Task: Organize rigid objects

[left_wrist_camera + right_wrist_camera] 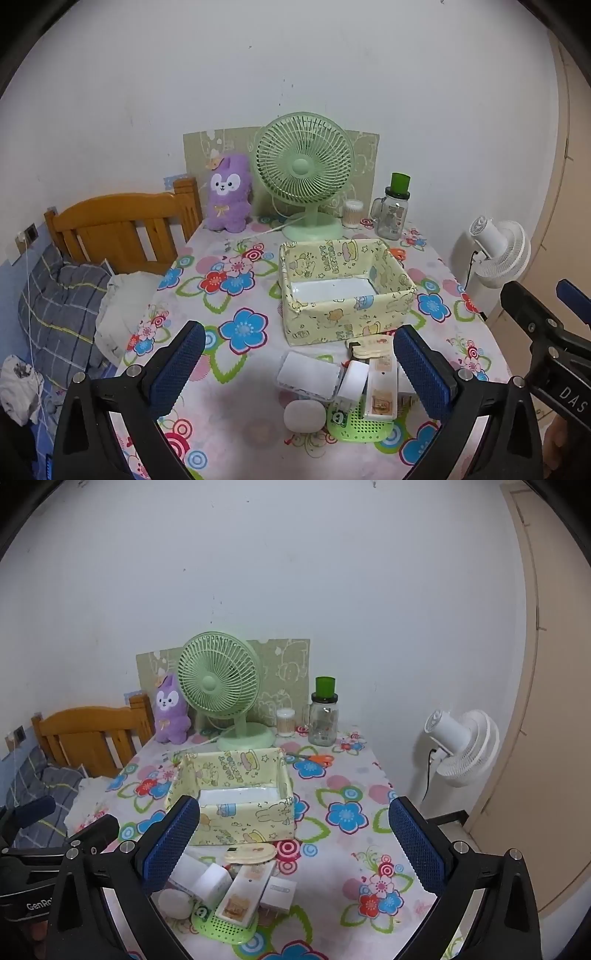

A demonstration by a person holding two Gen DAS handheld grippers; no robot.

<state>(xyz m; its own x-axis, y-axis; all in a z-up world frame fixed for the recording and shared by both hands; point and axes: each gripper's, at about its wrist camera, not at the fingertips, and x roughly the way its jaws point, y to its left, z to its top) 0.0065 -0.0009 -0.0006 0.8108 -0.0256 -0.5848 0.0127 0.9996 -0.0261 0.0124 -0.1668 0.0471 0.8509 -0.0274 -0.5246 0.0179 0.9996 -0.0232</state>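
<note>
A yellow cartoon-print storage box (347,317) (240,825) stands open and empty in the middle of the flowered table. In front of it lies a small pile: a clear case (308,374), a white rounded lump (304,415) (175,902), a white cube (352,384) (212,884), a long white labelled box (380,387) (245,893), a green perforated mat (360,428) (225,928) and a beige oval piece (371,347) (251,851). My left gripper (299,332) hovers open over the pile. My right gripper (293,803) is open just right of it. Both hold nothing.
A green desk fan (304,173), a purple plush (227,195), a swab tub (352,214) and a green-lidded jar (393,214) line the far edge by the wall. Orange scissors (317,758) lie behind the box. A white floor fan (461,746) stands right; a wooden bed (122,229) left.
</note>
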